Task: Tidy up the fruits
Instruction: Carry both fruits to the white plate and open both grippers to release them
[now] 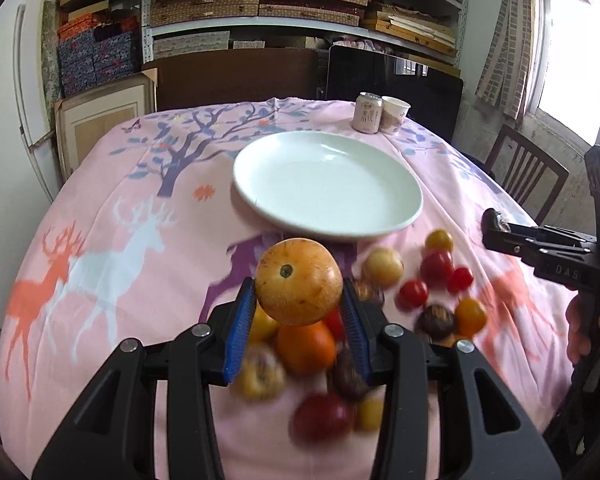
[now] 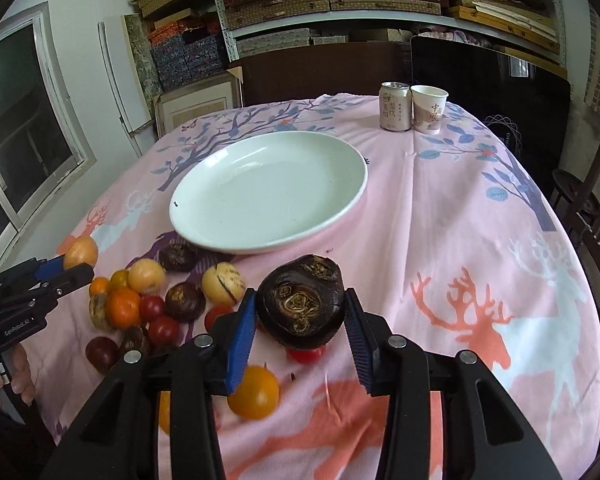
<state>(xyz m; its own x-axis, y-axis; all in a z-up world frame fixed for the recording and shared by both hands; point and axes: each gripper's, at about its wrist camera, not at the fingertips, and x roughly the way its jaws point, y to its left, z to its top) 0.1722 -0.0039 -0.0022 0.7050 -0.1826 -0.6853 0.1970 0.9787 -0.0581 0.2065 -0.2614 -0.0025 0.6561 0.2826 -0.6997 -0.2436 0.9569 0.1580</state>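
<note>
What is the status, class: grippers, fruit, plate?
Left gripper shut on yellow-orange fruit. Right gripper shut on dark brown fruit. White plate bare, path ahead unobstructed; can and cup beyond it.

The left tongs point(image 1: 299, 308) are matte black plastic, two wedge-shaped arms with triangular cut-outs, each ending in a ribbed blue rubber pad point(image 1: 239, 330). Four round silver screw heads point(image 1: 201, 331) sit across the arms just behind the pads. The right tongs point(image 2: 300, 320) are built the same, with like blue pads point(image 2: 241, 342) and silver screws point(image 2: 396, 341). Seen from its partner's camera, each body shows white lettering, "DAS" on the right one and "GenRobot.AI" on the left, and bare skin-toned fingers point(image 1: 580, 332) wrapped round the black handle below the lettering.
</note>
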